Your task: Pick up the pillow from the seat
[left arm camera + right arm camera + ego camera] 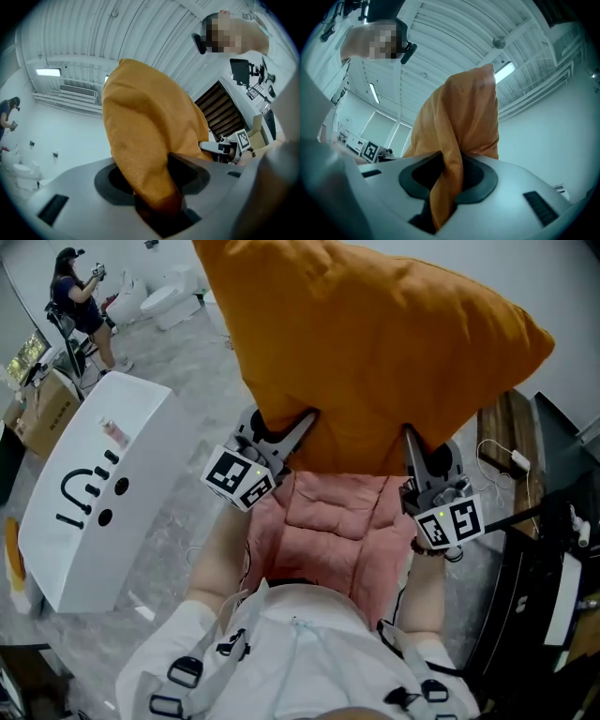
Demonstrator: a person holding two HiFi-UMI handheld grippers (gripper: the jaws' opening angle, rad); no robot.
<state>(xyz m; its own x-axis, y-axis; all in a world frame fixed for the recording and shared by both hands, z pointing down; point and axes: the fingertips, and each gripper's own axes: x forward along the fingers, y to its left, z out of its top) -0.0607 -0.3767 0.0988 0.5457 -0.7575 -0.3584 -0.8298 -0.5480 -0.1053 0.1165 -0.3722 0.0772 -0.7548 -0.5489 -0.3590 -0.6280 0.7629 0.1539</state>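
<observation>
An orange pillow (375,343) hangs in the air above a pink padded seat (328,531), held by its lower edge from both sides. My left gripper (286,432) is shut on the pillow's lower left corner; in the left gripper view the orange fabric (145,140) is bunched between the jaws of that gripper (157,187). My right gripper (412,442) is shut on the lower right corner, and in the right gripper view a fold of the pillow (464,122) is pinched in its jaws (445,187). The pillow hides both sets of fingertips in the head view.
A white box with black marks (94,493) stands to the left of the seat. A wooden bench (506,442) and dark equipment (553,577) stand at the right. Far back left are a person (80,296), white toilets (164,301) and a cardboard box (42,413).
</observation>
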